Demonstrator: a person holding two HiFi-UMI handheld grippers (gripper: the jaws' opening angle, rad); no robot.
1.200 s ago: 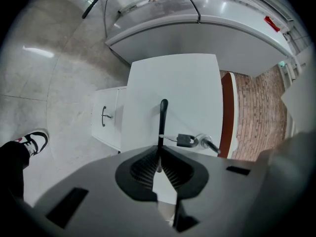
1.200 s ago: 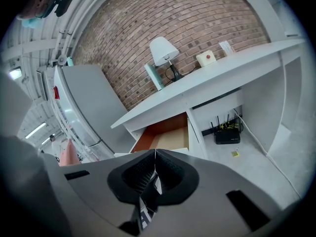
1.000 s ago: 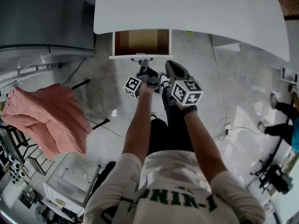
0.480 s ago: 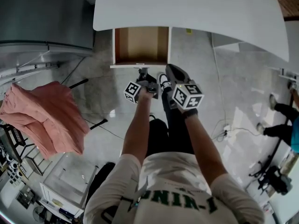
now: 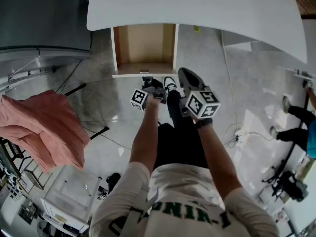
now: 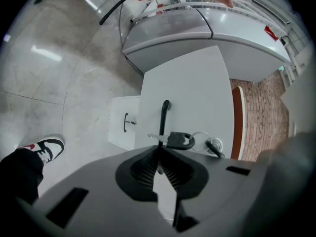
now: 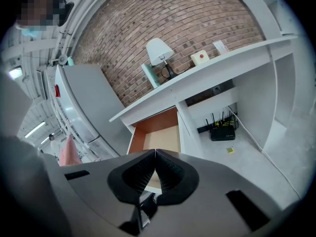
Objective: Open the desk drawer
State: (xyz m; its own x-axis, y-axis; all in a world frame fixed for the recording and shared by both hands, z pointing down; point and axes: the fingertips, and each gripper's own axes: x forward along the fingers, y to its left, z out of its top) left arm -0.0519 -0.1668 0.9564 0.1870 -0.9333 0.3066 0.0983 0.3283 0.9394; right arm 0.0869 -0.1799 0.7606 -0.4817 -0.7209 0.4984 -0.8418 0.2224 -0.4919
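The desk drawer [image 5: 143, 46] stands pulled out from under the white desk top [image 5: 197, 9], showing a bare wooden inside [image 7: 160, 135]. My left gripper [image 5: 147, 79] is at the drawer's white front [image 5: 143, 75]. In the left gripper view, this gripper [image 6: 159, 152] is shut on the black bar handle [image 6: 164, 115], next to a key [image 6: 174, 140] in the lock. My right gripper [image 5: 183, 73] hovers just right of the left one, short of the drawer, and its jaws [image 7: 154, 154] are shut with nothing between them.
A grey cabinet [image 5: 44, 19] stands left of the desk, with a pink cloth [image 5: 44, 127] on a rack near it. My shoe [image 5: 169, 83] is on the floor under the grippers. A router [image 7: 222, 132] sits under the desk, a lamp [image 7: 158, 53] on top. Another person's legs [image 5: 296, 127] are at the far right.
The drawer has slid further out of the desk towards me, showing more of its wooden inside. The left gripper stayed on the handle. The right gripper shifted slightly right.
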